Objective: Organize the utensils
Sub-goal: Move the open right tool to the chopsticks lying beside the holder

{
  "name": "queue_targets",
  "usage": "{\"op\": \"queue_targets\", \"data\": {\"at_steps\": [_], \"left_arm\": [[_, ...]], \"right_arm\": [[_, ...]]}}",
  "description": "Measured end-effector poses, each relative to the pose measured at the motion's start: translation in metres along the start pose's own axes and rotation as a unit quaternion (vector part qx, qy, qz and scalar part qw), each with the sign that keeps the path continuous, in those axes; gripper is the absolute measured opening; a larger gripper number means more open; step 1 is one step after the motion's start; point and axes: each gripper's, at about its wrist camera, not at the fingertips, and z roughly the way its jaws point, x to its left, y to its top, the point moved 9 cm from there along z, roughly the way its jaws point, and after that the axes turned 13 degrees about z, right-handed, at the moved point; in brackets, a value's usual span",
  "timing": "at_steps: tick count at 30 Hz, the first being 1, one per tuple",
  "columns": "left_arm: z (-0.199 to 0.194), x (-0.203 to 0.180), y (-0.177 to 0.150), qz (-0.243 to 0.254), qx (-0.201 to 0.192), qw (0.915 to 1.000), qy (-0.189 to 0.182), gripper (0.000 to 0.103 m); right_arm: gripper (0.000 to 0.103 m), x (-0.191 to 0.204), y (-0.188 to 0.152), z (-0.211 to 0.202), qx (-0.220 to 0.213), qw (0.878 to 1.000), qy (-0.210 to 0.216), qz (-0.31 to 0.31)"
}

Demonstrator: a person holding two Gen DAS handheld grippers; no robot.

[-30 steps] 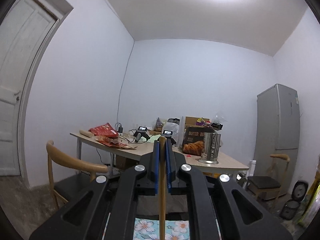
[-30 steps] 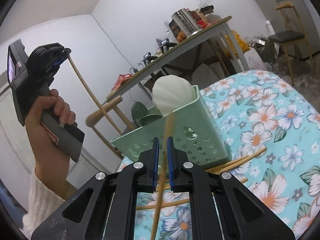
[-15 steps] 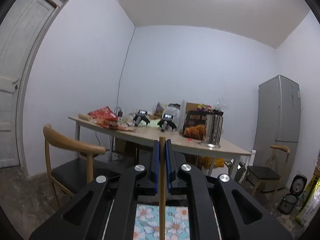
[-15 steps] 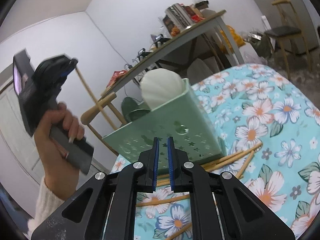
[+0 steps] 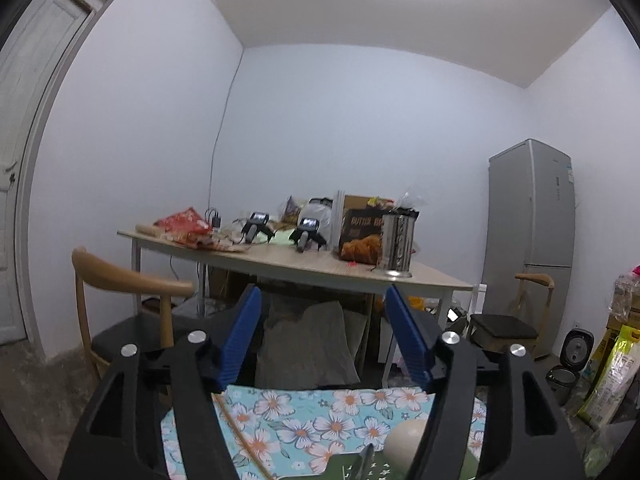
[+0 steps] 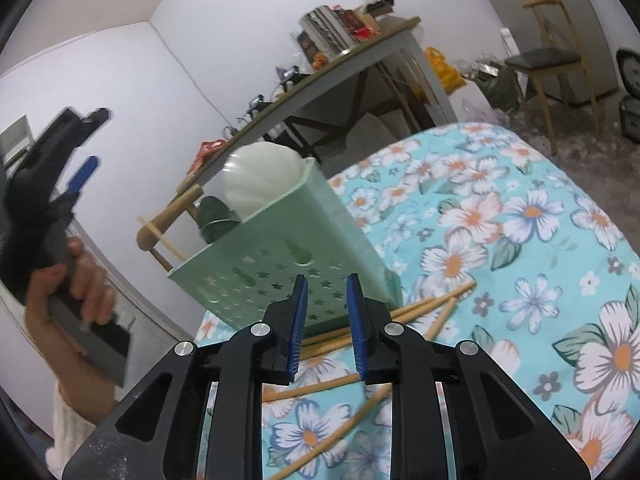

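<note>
Chopsticks (image 6: 420,310) lie loose on the floral cloth, lower centre, beside the green caddy (image 6: 288,264). Both my left gripper (image 5: 322,336) and right gripper (image 6: 326,328) are opening, empty; next pickup needs one stick straddled.

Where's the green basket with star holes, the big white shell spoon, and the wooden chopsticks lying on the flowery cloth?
Green plastic basket with star holes (image 6: 280,276): right wrist view, front wall.
White shell-shaped spoon (image 6: 260,180): right wrist view, bowl.
Wooden chopsticks on the flowery cloth (image 6: 432,304): right wrist view, shafts.
</note>
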Motion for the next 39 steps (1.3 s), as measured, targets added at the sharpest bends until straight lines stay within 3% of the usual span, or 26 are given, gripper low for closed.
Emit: {"op": "queue_targets", "data": {"at_steps": [6, 13, 21, 27, 30, 36, 39], "left_arm": [[-0.02, 0.009, 0.008, -0.015, 0.003, 0.9997, -0.019, 0.065], [-0.065, 0.039, -0.035, -0.027, 0.064, 0.9967, -0.042, 0.065], [-0.103, 0.095, -0.12, -0.055, 0.152, 0.9868, -0.008, 0.065], [-0.115, 0.144, -0.166, -0.11, 0.192, 0.9746, 0.033, 0.065], [-0.111, 0.154, -0.179, -0.101, 0.201, 0.9732, 0.047, 0.065], [-0.098, 0.166, -0.2, -0.108, 0.226, 0.9665, 0.058, 0.065], [-0.096, 0.17, -0.208, -0.105, 0.234, 0.9646, 0.061, 0.065]], "right_arm": [[0.029, -0.026, 0.008, 0.002, 0.015, 0.999, -0.012, 0.045], [0.032, -0.06, 0.005, 0.01, 0.054, 0.994, -0.052, 0.076], [0.036, -0.084, -0.013, 0.024, 0.095, 0.99, -0.066, 0.081], [0.039, -0.08, -0.02, 0.033, 0.115, 0.99, -0.052, 0.069], [0.041, -0.074, -0.021, 0.037, 0.121, 0.989, -0.038, 0.077], [0.024, -0.068, -0.022, 0.052, 0.13, 0.985, -0.024, 0.108], [0.013, -0.072, -0.021, 0.058, 0.131, 0.984, -0.044, 0.111]]}}
